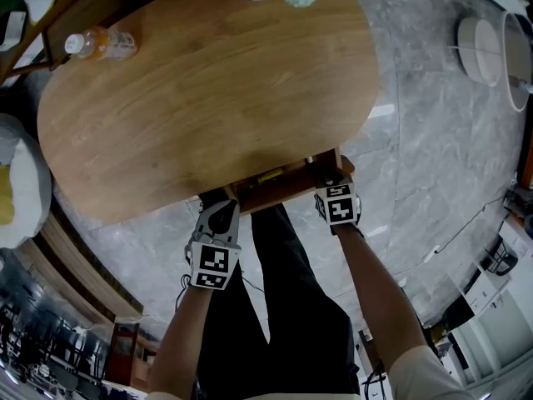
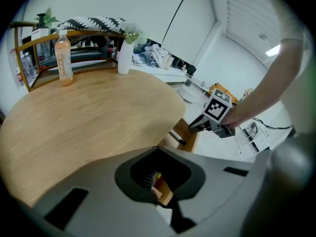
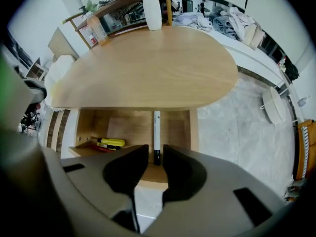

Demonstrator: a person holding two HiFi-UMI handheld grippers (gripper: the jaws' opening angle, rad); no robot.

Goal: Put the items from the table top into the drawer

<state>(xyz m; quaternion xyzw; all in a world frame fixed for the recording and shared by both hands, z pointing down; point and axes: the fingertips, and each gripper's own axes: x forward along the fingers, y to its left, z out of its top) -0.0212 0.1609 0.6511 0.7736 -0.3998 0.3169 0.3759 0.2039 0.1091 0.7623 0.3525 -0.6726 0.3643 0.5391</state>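
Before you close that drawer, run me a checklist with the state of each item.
1. Table top cleared: not ok; bottle and vase stand on it.
2. Drawer open: ok.
3. Marker inside drawer: ok.
4. Right gripper empty, jaws apart: ok.
5. Left gripper empty, jaws together: ok.
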